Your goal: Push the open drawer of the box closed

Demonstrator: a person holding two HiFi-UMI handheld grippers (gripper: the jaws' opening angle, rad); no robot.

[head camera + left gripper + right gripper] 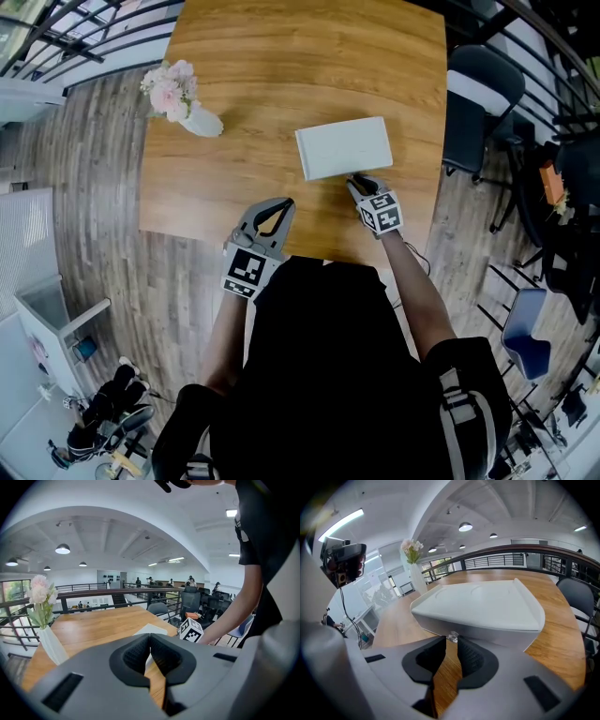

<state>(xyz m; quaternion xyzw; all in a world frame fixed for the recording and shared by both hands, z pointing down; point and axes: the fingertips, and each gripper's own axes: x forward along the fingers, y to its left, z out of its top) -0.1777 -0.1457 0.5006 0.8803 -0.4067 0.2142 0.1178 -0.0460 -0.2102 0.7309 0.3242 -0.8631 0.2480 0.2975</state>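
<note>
At the centre of the wooden table (281, 56), slightly right in the head view, lies the white box (343, 147), its long sides running across the frame. The right gripper (360, 181) meets the middle of the box's near face; its jaws are clamped narrowly on the small clear knob (453, 637) of the drawer front, which sits about flush with the box. The left gripper (275, 211), lower centre, hovers over the table's near edge, its jaws pressed together and holding nothing. A vase of flowers (183, 103) stands at the upper left.

White box (344, 147), wood-brown table (281, 56)
</note>
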